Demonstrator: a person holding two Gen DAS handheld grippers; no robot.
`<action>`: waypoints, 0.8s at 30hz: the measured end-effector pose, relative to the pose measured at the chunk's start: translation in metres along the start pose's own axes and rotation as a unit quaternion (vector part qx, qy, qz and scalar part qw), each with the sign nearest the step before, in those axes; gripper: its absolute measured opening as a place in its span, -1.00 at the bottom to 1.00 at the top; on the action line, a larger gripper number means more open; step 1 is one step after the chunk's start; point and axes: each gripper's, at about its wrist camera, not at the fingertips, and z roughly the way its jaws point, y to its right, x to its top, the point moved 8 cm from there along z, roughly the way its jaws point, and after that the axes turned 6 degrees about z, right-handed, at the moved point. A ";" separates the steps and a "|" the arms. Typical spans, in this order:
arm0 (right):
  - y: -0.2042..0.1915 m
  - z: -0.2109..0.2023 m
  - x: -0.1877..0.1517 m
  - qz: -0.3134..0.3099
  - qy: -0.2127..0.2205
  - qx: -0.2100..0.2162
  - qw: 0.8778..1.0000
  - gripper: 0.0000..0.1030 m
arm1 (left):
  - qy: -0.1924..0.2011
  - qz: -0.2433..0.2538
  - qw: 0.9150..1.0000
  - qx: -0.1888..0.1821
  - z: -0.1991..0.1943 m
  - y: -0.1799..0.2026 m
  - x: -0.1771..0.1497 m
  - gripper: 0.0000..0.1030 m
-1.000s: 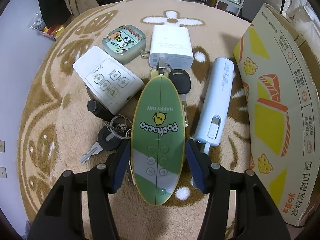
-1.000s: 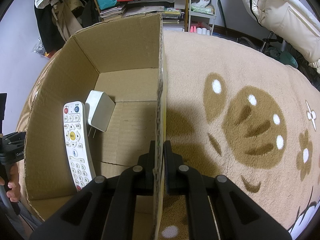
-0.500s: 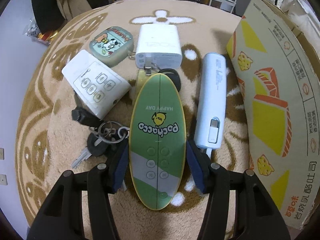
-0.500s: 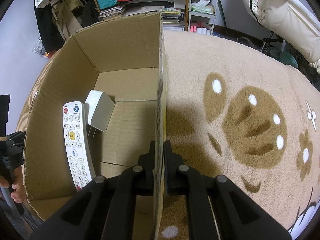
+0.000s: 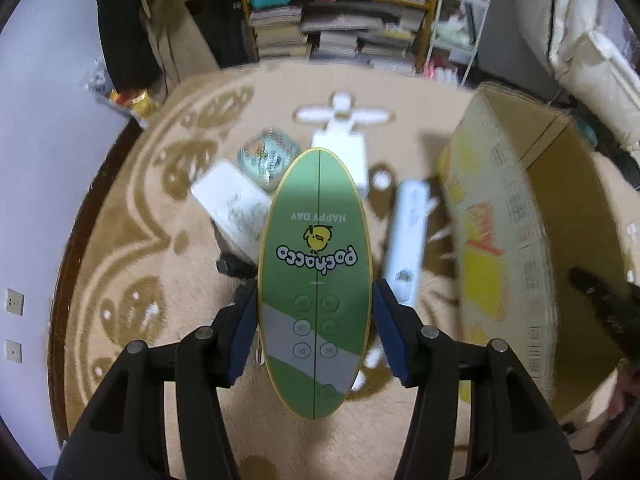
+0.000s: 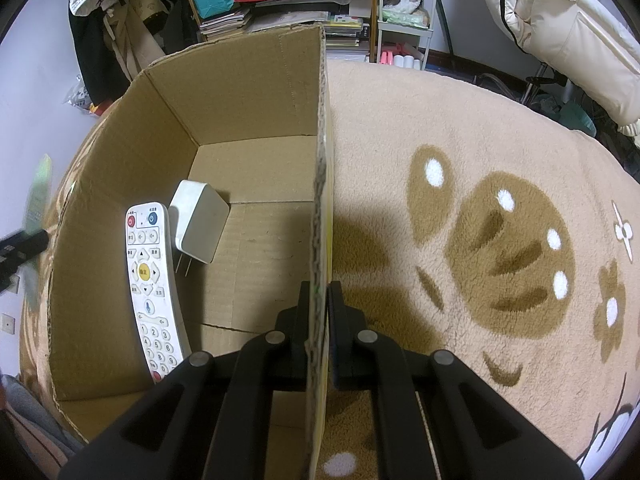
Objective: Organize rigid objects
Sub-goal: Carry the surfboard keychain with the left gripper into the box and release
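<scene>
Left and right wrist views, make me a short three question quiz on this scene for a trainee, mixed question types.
1. True or false: the left claw is shut on the green remote.
2. What does the right claw grip? A) the white remote B) the box wall C) the charger
3. Fill in: inside the box lie a white remote and a ___.

Key: 1 true; 2 B; 3 charger.
</scene>
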 end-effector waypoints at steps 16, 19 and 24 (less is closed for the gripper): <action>0.000 0.000 -0.001 0.000 0.000 0.000 1.000 -0.85 | 0.056 0.049 0.997 -0.027 -0.064 0.093 0.026 0.05; 0.000 0.000 -0.001 0.000 0.000 0.000 1.000 -0.85 | 0.057 0.065 0.996 -0.027 -0.061 0.110 0.030 0.05; 0.000 -0.001 -0.001 0.000 -0.001 0.000 1.000 -0.85 | 0.045 0.076 0.995 -0.034 -0.051 0.131 0.032 0.05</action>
